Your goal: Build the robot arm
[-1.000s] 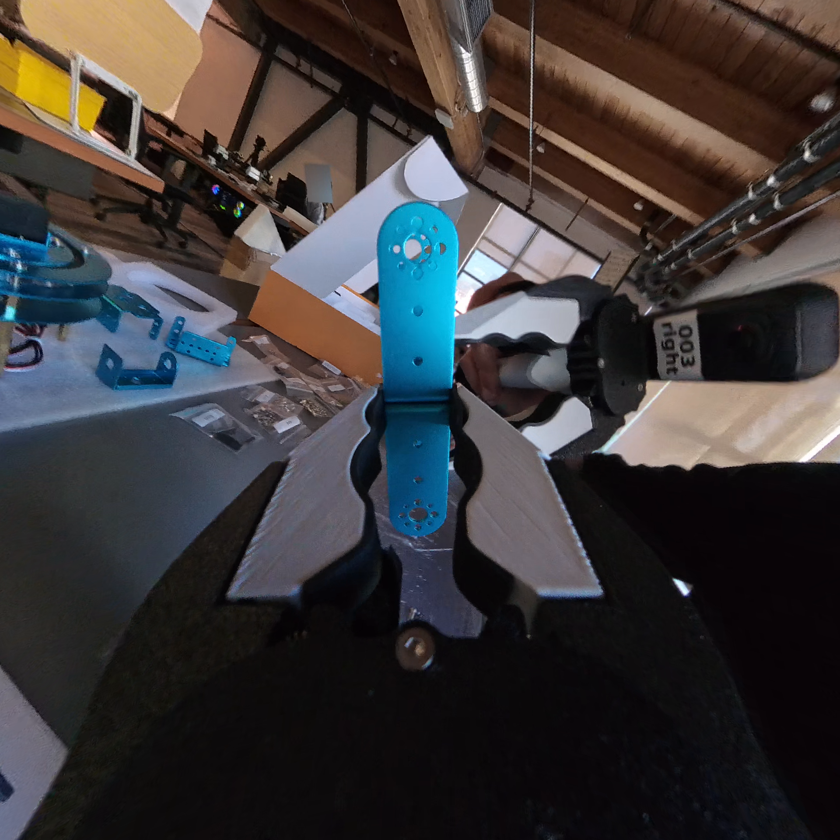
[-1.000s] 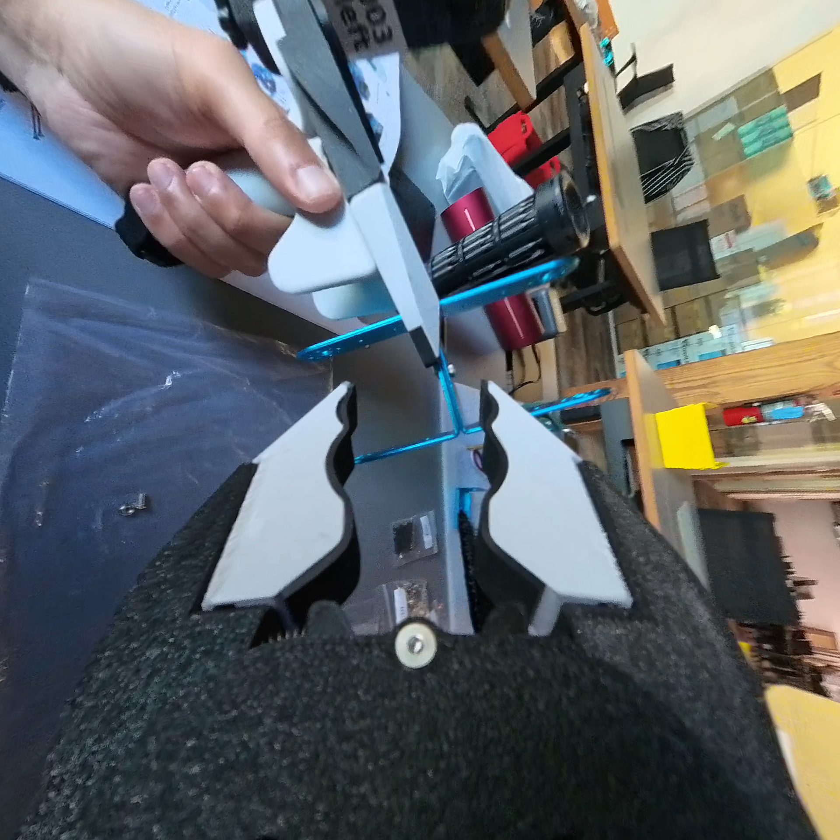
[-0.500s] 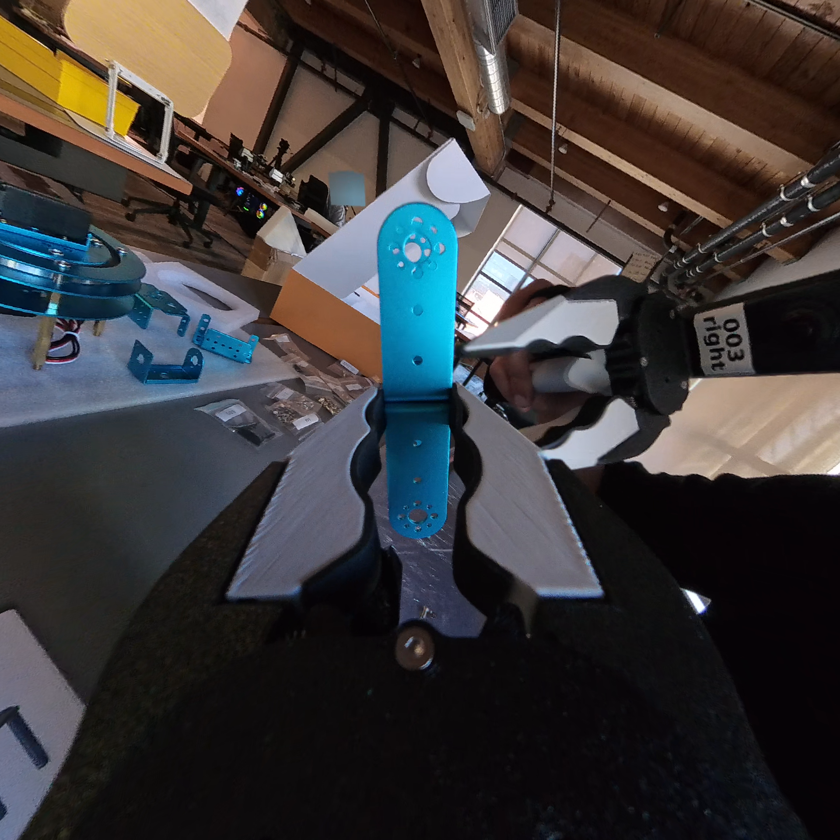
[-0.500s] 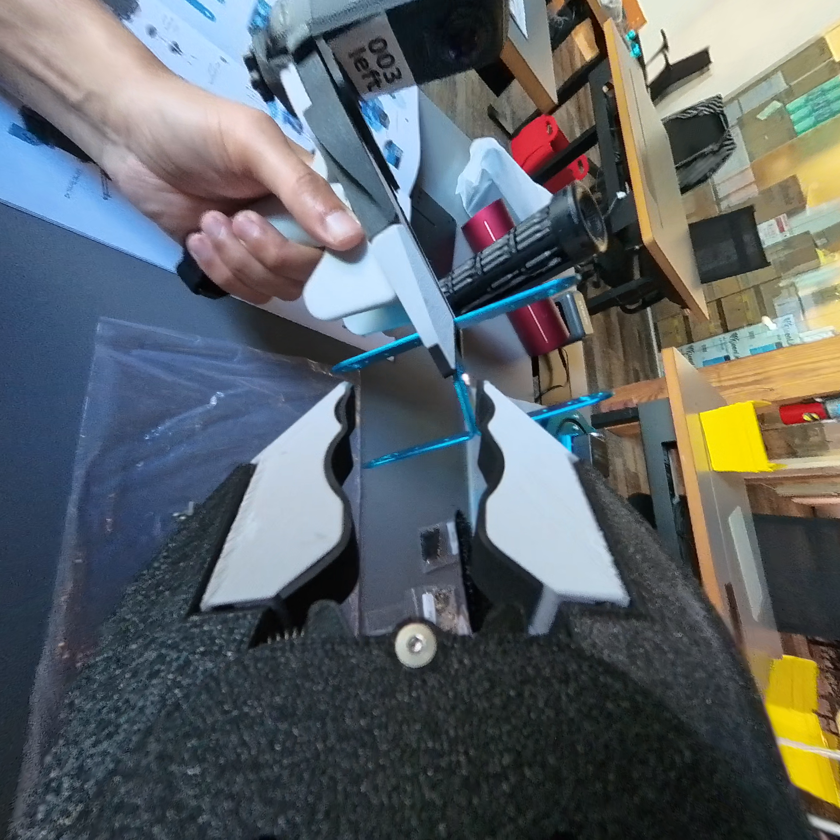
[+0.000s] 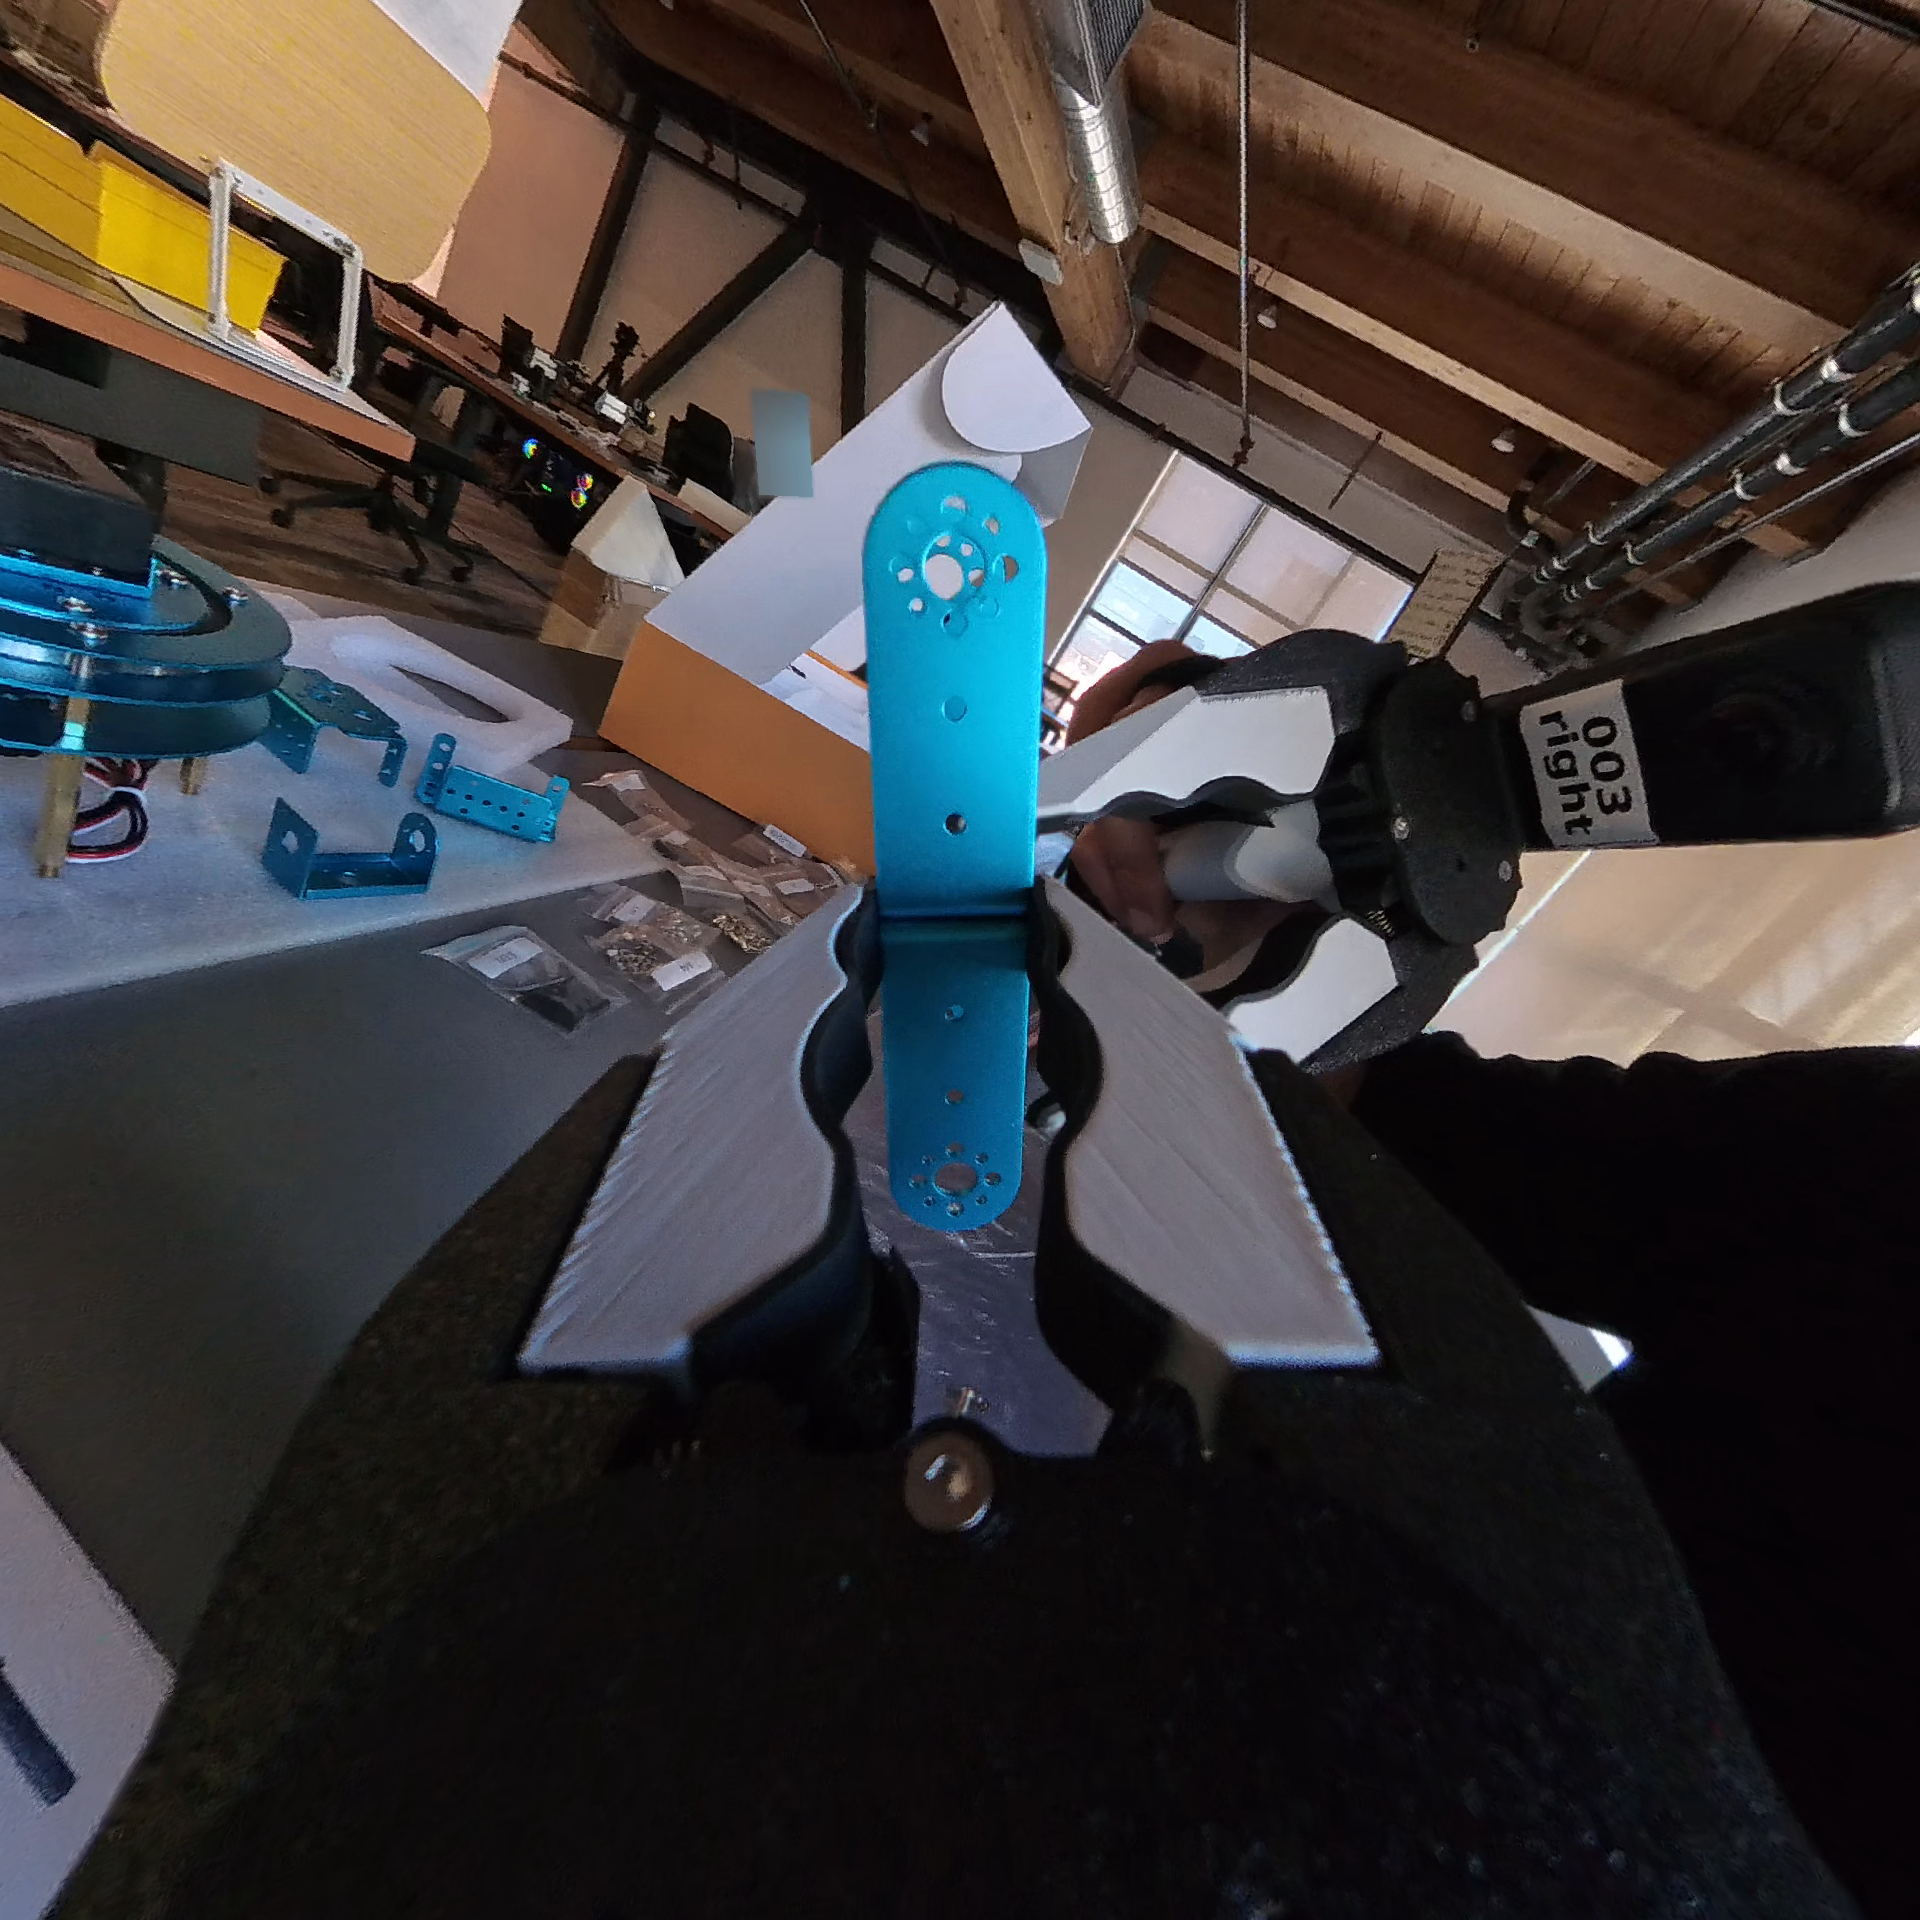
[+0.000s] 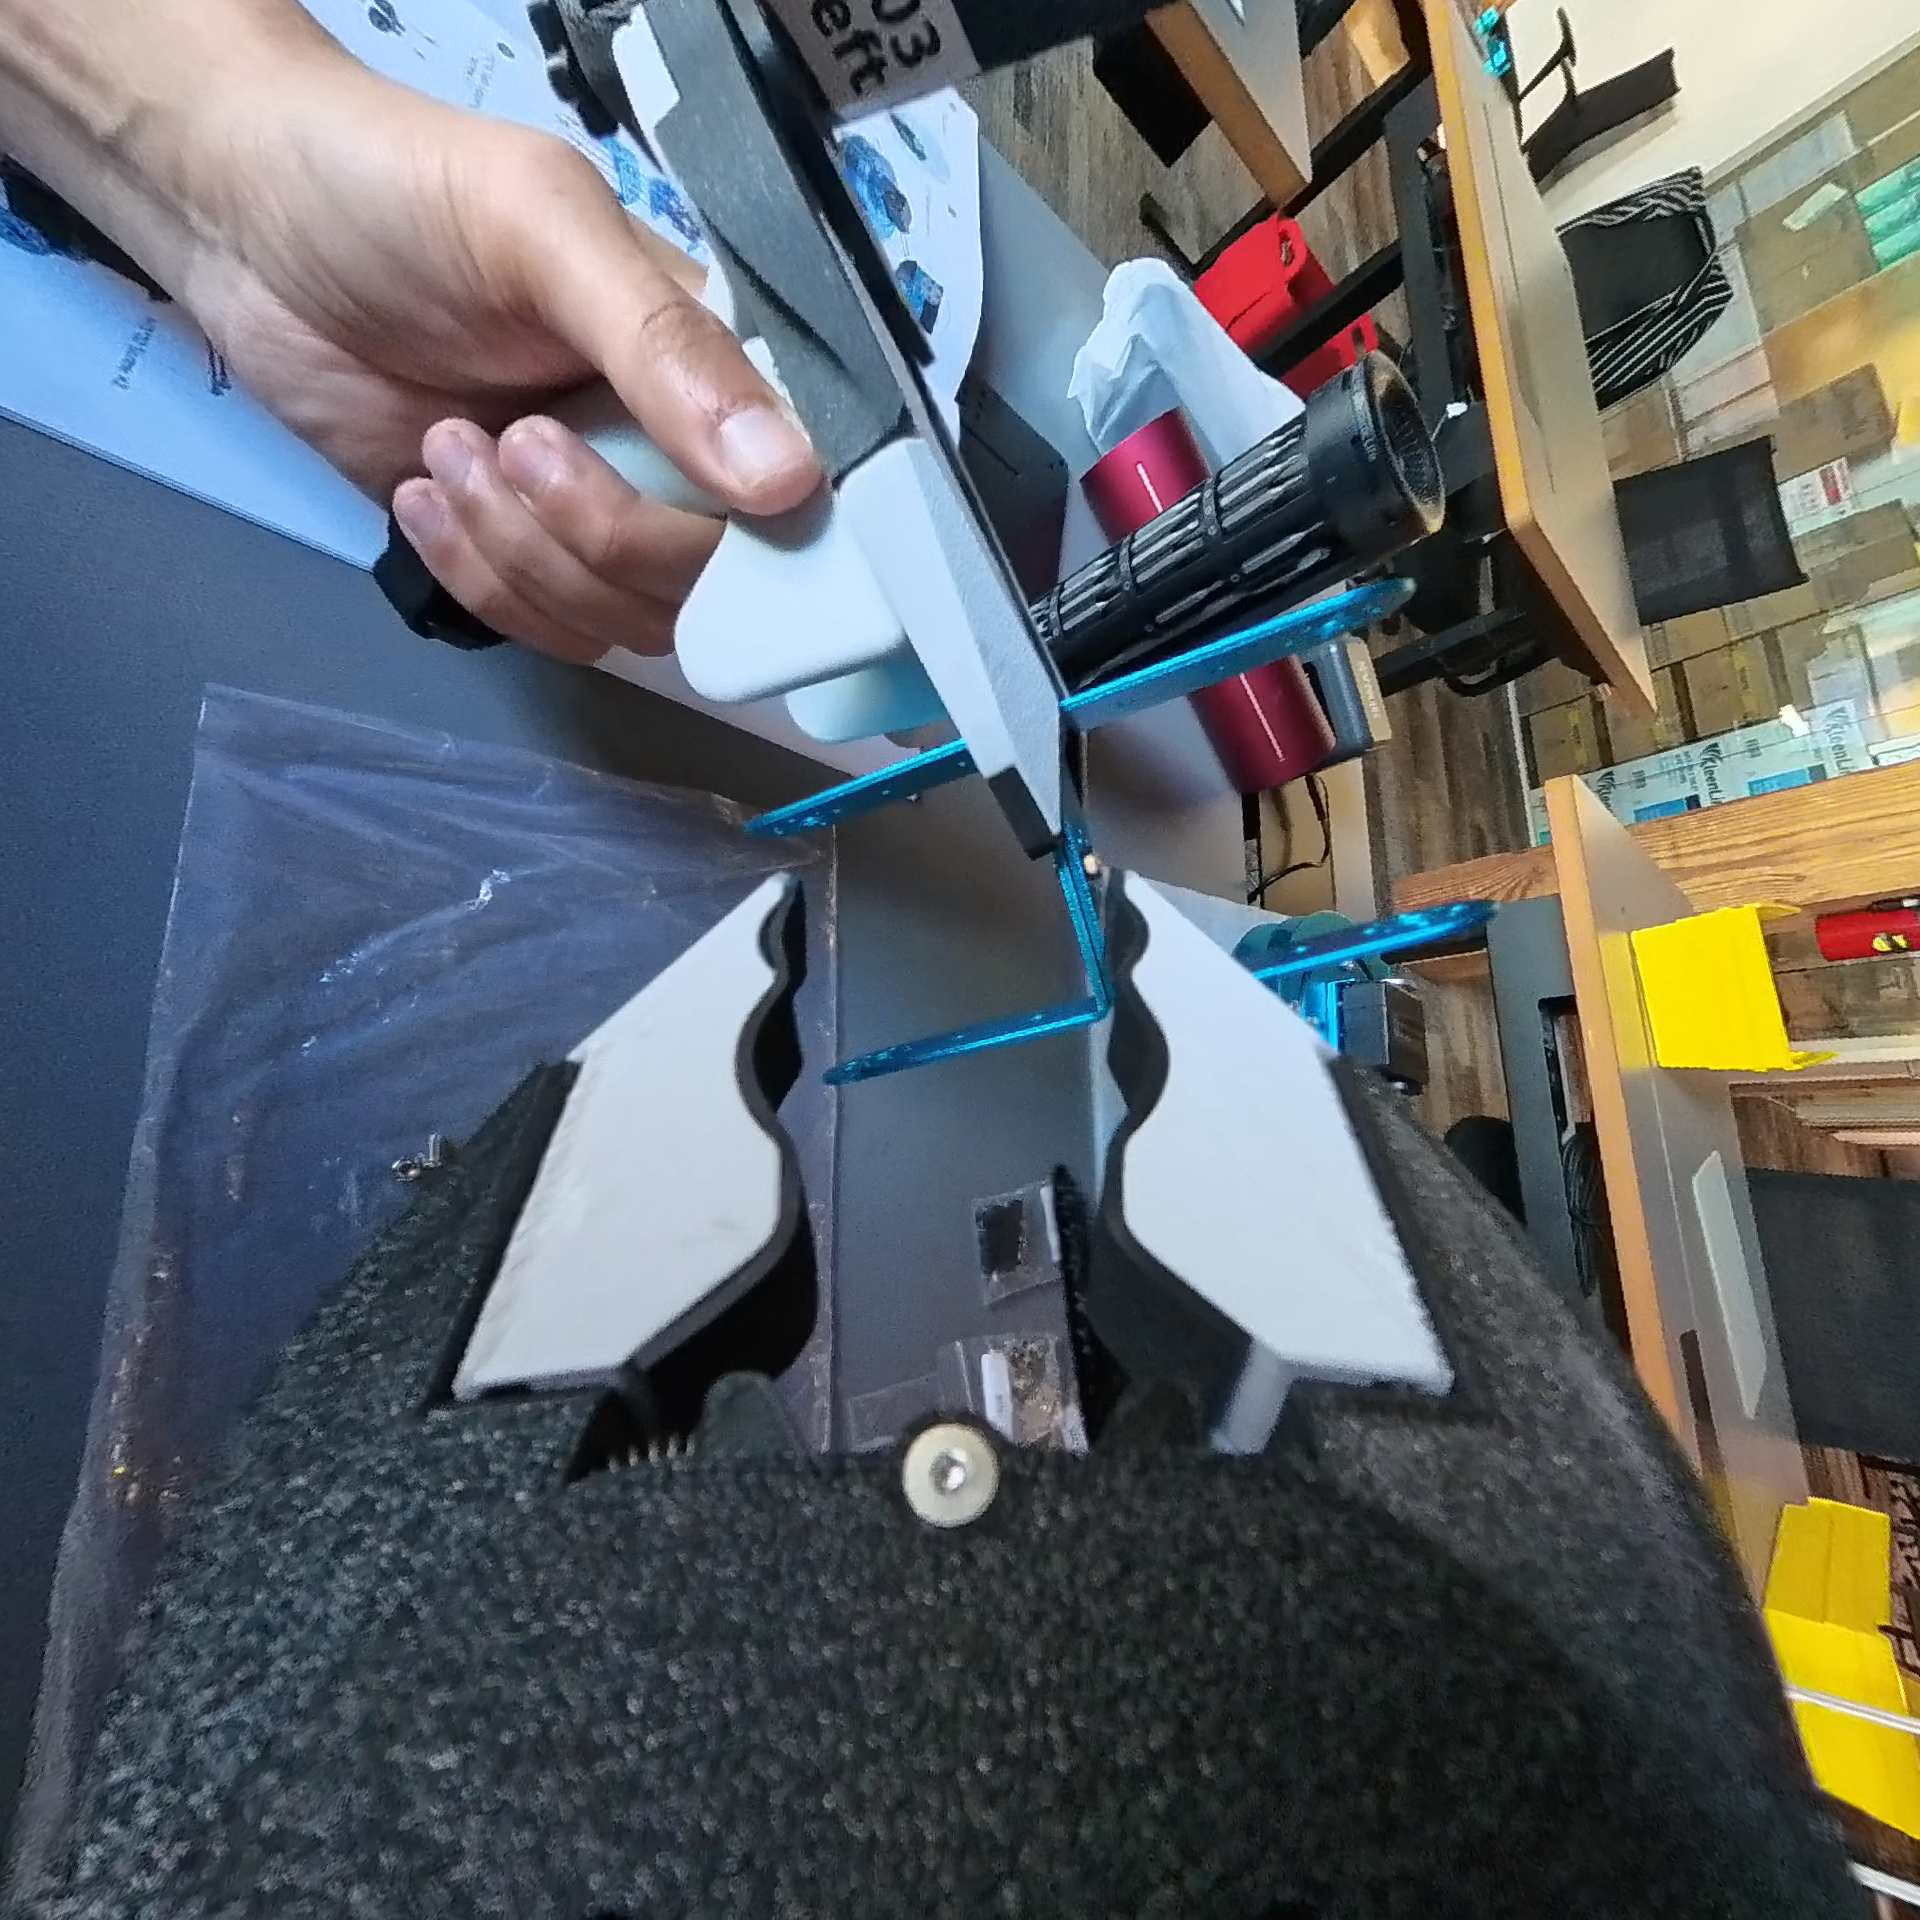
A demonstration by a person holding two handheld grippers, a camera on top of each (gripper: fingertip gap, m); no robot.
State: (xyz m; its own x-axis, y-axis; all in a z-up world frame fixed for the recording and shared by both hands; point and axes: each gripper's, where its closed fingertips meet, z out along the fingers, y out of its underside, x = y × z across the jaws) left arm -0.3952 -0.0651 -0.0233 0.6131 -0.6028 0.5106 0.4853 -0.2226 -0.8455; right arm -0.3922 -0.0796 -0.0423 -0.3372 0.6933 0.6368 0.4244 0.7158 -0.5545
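Left gripper [image 5: 951, 920]: its fingers [image 5: 717, 1132] are closed on the edges of a blue bracket [image 5: 954, 727], gripping it at its bend; one perforated arm rises past the tips, the other runs back between the fingers toward the camera.
Right gripper [image 6: 951, 914]: fingers [image 6: 649, 1132] stand apart with nothing clamped between them; the short web of the blue bracket [image 6: 1081, 935] lies just inside the right-hand fingertip, whether touching cannot be told, and one arm crosses the gap between the fingers.
Same gripper from the left wrist view: the right gripper [image 5: 1049, 790] comes in from the right, its white tip just beside the bracket's upright arm.
Hand [image 6: 416, 343]: ahead and to the left of the right fingers, wrapped round the left gripper's handle.
Plastic bag [image 6: 416, 935]: clear, flat on the dark table [image 6: 104, 727] under and left of the right fingers, a few small screws on it.
Small parts bags [image 5: 644, 935]: on the table left of the left fingers, just beyond the tips.
Blue U-brackets [image 5: 343, 847]: farther left on white foam sheet.
Round blue assembly [image 5: 125, 665]: far left, on brass standoffs.
Open cardboard box [image 5: 769, 717]: behind the bracket, lid raised.
Red cylinder [image 6: 1226, 644]: beyond the right fingers, past the table edge.
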